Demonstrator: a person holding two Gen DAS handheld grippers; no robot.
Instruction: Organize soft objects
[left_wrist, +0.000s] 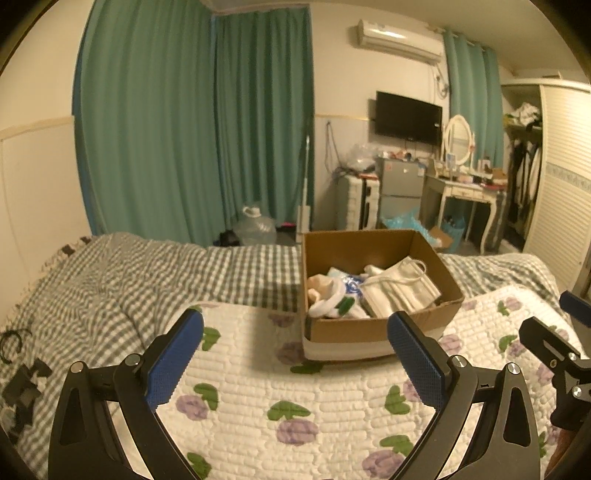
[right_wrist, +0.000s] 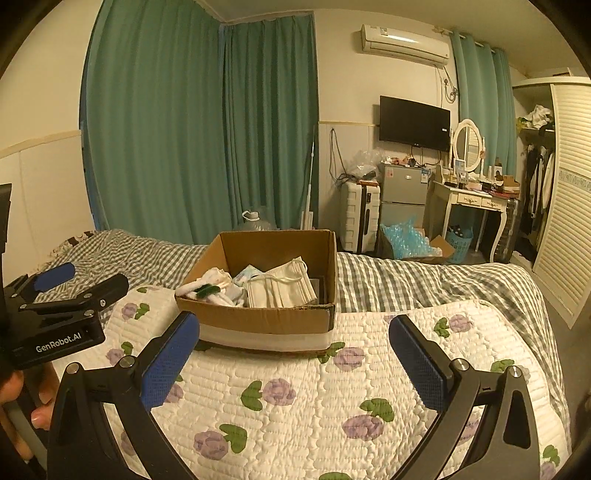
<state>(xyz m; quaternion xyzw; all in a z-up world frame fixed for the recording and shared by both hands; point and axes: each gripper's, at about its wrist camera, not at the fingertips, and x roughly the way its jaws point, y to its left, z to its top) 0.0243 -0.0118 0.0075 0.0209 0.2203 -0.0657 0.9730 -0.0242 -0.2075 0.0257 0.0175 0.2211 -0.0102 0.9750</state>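
A brown cardboard box sits on a white quilted pad with purple flowers on the bed. Inside lie a stack of white face masks and a pile of white socks and small cloths. My left gripper hovers open just in front of the box, nothing between its blue pads. My right gripper is also open and empty, held near the box's front wall. Each gripper shows at the edge of the other's view.
A grey checked blanket covers the bed. Teal curtains, a water jug, a suitcase, a small fridge, a dressing table and a wardrobe stand beyond. A hand holds the left gripper.
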